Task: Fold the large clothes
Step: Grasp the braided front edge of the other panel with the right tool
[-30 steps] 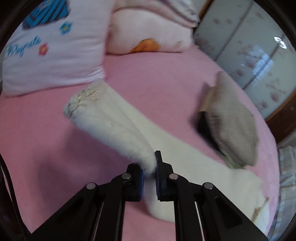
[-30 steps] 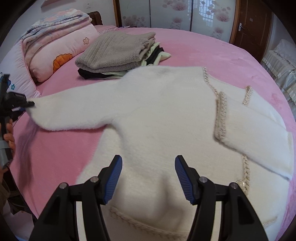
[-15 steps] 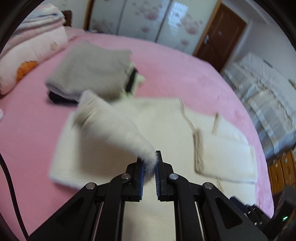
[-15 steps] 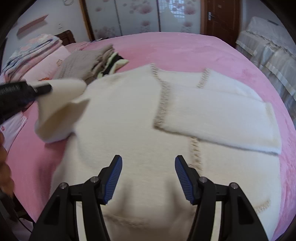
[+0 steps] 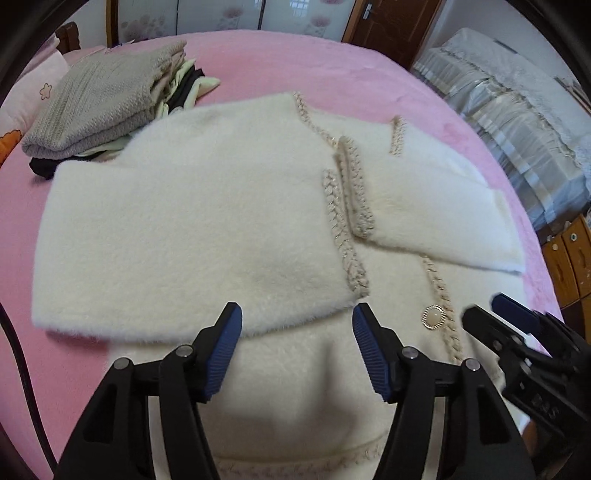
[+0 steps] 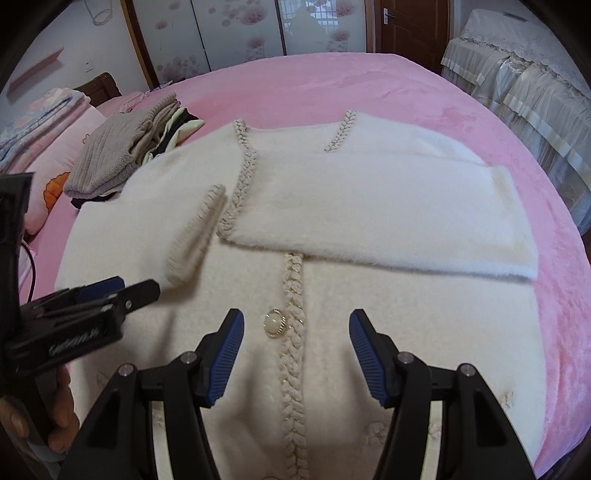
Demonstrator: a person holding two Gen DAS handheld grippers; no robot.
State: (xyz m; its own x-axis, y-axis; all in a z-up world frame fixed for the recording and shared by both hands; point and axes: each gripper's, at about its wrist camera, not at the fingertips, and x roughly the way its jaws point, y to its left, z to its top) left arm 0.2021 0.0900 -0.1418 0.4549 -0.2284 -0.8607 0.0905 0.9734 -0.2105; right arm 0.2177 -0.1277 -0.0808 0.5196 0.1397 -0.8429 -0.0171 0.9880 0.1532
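Note:
A fluffy cream cardigan [image 5: 207, 206] [image 6: 369, 314] with braided trim and a pearl button [image 6: 275, 323] lies flat on the pink bed [image 5: 295, 66]. Both sleeves are folded across its front: the left sleeve [image 5: 177, 258] and the right sleeve [image 6: 388, 218]. My left gripper [image 5: 295, 341] hovers just over the left sleeve's lower edge, its jaws opening with nothing pressed between the pads. My right gripper [image 6: 295, 349] stands open above the button placket, holding nothing. Each gripper shows at the edge of the other's view.
A stack of folded clothes topped by a grey knit [image 5: 99, 103] [image 6: 118, 155] sits at the cardigan's far left. Pillows [image 6: 55, 147] lie beyond it. A second bed with a pale cover [image 5: 517, 122] stands on the right, wardrobe doors [image 6: 236, 33] at the back.
My left gripper carried the left sleeve across onto the cardigan's front and let go; its jaws went from shut to apart. The right gripper drifted over the placket, still open.

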